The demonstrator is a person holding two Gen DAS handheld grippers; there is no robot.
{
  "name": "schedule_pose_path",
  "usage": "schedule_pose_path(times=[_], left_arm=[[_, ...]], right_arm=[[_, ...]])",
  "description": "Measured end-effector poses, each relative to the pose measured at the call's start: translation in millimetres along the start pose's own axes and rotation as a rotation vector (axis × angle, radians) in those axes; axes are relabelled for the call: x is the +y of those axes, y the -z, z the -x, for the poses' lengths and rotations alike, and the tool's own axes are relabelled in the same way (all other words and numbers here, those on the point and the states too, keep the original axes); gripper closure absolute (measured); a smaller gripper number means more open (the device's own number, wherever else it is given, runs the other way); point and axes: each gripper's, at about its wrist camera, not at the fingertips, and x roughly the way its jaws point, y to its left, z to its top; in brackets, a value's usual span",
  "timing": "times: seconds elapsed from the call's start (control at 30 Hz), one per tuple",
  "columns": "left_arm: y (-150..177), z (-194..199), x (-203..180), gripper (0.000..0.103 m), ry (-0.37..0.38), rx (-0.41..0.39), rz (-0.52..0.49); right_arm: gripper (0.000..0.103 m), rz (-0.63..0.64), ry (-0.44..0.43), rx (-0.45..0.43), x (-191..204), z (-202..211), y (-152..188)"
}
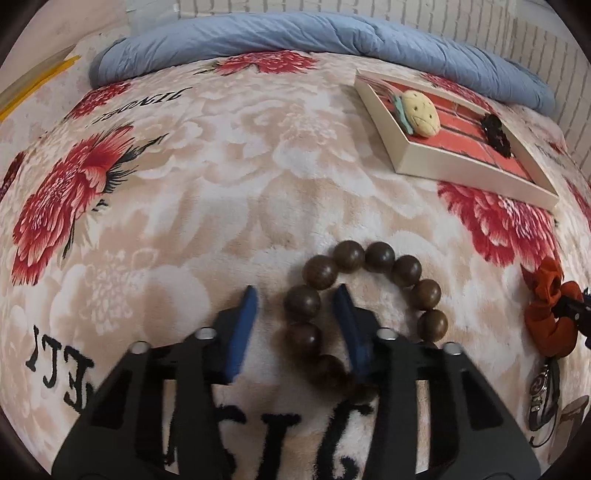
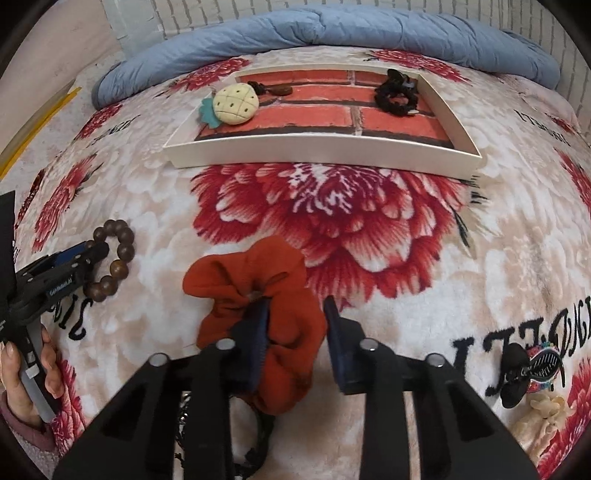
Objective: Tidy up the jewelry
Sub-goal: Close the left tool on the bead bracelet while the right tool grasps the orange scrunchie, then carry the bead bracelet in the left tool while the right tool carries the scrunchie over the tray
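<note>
Landmark: the white tray (image 2: 321, 153) with its brick-print floor sits on the floral blanket (image 1: 207, 155), and everything below is placed from it.
Left gripper (image 1: 297, 304): it's down on the wooden bead bracelet (image 1: 369, 295), well on the near side of the tray; one blue finger is inside the loop, the other outside, with the left run of beads between them. The jaws stand partly apart, and pads pressing on beads I can't confirm.
Right gripper (image 2: 295, 314): it's over the rust-orange scrunchie (image 2: 258, 295), also near side of the tray; the left finger is buried in the folds, the right finger is at the fabric's edge. Grip or no grip, I can't tell.
Inside the tray: a pineapple-shaped plush charm (image 2: 234, 105) at its left end, a black scrunchie (image 2: 395, 94) at its right end.
Hidden or cut off: a dark strap or cord under the right gripper's body is mostly covered; a black hair clip (image 2: 528, 373) and a cream piece far right of the tray's near side are squeezed at the rim; the person's hand (image 2: 22, 373) is cropped at the left edge.
Writing: black letters woven into the blanket, upside down and distorted, not readable; a small white label on the left gripper's side, too small to read.
Beyond the tray: a rolled blue quilt (image 2: 325, 33).
</note>
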Motion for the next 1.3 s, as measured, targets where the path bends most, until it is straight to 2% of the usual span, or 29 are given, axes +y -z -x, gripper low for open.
schedule_pose_path(times=[0.1, 0.13, 0.23, 0.4, 0.63, 0.9, 1.3], left_arm=[[-0.4, 1.4, -1.4, 0.077, 0.008, -0.006, -0.010], [0.2, 2.1, -2.9, 0.083, 0.003, -0.010, -0.016], [0.5, 6.9, -7.0, 0.085, -0.019, -0.031, -0.029], [-1.6, 16.7, -11.2, 0.085, -0.020, -0.059, -0.040], [-12.3, 42.5, -26.8, 0.085, -0.009, -0.138, -0.075], [-30.3, 73.8, -60.7, 0.085, 0.038, -0.218, -0.137], [-71.5, 103.7, -101.6, 0.085, 0.117, -0.296, -0.161]], right_arm=[[0.079, 0.010, -0.007, -0.006, 0.3, 1.9, -1.0], [0.079, 0.015, -0.007, -0.010, 0.3, 3.0, -1.3], [0.081, 0.034, -0.008, -0.025, -1.7, 7.9, -3.3], [0.081, 0.035, -0.020, -0.063, -12.0, 16.8, -10.4], [0.085, 0.023, -0.022, -0.114, -28.0, 25.2, -23.9], [0.091, 0.053, 0.002, -0.163, -36.7, 31.4, -38.0], [0.092, 0.060, 0.025, -0.238, -45.8, 48.7, -77.6]])
